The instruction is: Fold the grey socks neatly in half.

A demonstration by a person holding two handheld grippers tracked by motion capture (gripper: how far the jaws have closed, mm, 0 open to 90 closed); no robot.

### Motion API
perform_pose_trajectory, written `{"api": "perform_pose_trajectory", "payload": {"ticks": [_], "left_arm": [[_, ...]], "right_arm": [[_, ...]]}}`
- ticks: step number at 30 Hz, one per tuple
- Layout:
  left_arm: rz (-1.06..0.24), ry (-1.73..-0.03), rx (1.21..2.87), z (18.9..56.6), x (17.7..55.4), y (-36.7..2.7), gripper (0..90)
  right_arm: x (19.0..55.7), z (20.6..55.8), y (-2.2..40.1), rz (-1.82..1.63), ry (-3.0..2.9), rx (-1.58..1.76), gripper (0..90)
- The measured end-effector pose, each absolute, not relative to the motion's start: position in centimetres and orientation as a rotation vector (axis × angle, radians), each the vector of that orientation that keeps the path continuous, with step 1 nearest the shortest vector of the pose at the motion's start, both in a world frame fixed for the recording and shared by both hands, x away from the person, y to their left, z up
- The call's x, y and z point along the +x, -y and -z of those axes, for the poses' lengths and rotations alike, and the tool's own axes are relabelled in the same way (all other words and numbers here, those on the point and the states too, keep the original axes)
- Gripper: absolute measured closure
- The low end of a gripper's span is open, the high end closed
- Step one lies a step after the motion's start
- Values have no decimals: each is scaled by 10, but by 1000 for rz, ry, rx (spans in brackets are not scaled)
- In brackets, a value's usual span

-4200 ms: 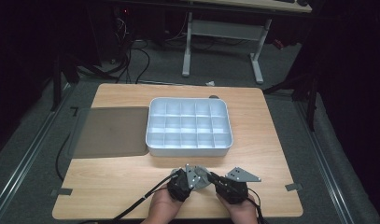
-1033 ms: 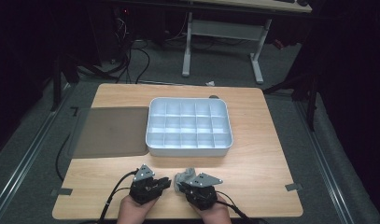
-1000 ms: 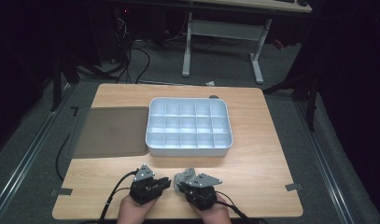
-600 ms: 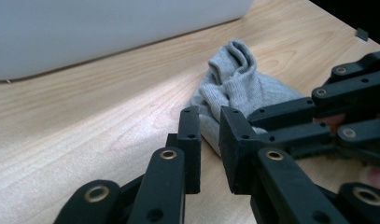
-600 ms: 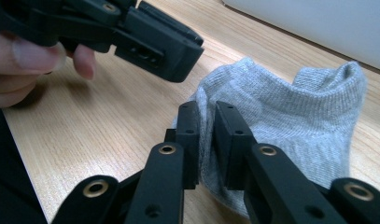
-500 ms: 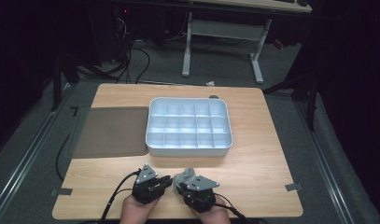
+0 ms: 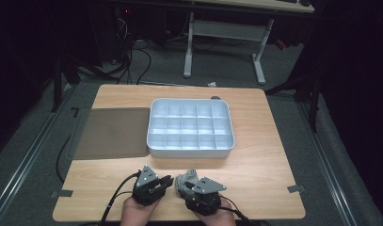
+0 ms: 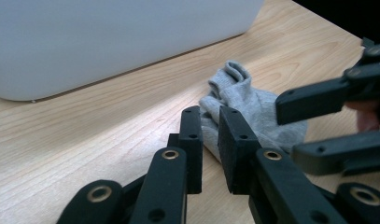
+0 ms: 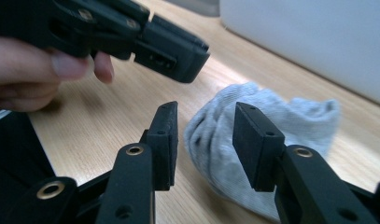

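The table (image 7: 255,155) is seen from a fixed camera high above its near edge, aimed toward twelve o'clock and downward, from well back. Each gripper view is taken from just above the wood, along its own jaws, very close. The grey sock (image 8: 253,105) (image 9: 253,130) (image 7: 184,181) and white tray (image 7: 191,149) are shared by all three views.

Left hand-held gripper (image 7: 166,181) narrowly parted, right hand-held gripper (image 7: 183,184) just opening — both low, side by side.
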State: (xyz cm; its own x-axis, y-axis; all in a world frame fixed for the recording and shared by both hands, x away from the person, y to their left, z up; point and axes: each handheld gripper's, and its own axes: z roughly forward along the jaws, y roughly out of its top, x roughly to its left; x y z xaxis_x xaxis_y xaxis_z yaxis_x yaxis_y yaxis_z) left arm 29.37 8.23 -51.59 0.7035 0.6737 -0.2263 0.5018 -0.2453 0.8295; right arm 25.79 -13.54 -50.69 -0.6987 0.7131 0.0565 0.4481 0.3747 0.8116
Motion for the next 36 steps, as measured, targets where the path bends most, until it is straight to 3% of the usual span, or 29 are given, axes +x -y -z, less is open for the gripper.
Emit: {"api": "perform_pose_trajectory", "payload": {"ticks": [6, 13, 20, 26, 32, 36], "left_arm": [[-224, -867, 1906, 509, 287, -72, 799], [-248, -805, 1934, 504, 283, -49, 834], [-326, -836, 1960, 510, 280, -53, 899], [-301, -859, 2017, 521, 282, -55, 900], [-293, -860, 2044, 527, 282, -53, 899], [-288, -856, 2042, 526, 283, -54, 899]], "right_arm": [[251, 502, 155, -1261, -2281, 1044, 643], [259, 507, 178, -1223, -2213, 1159, 783], [262, 506, 182, -1232, -2189, 1198, 797], [265, 510, 178, -1220, -2216, 1207, 710], [274, 519, 179, -1224, -2224, 1300, 555], [277, 525, 175, -1208, -2262, 1310, 529]]}}
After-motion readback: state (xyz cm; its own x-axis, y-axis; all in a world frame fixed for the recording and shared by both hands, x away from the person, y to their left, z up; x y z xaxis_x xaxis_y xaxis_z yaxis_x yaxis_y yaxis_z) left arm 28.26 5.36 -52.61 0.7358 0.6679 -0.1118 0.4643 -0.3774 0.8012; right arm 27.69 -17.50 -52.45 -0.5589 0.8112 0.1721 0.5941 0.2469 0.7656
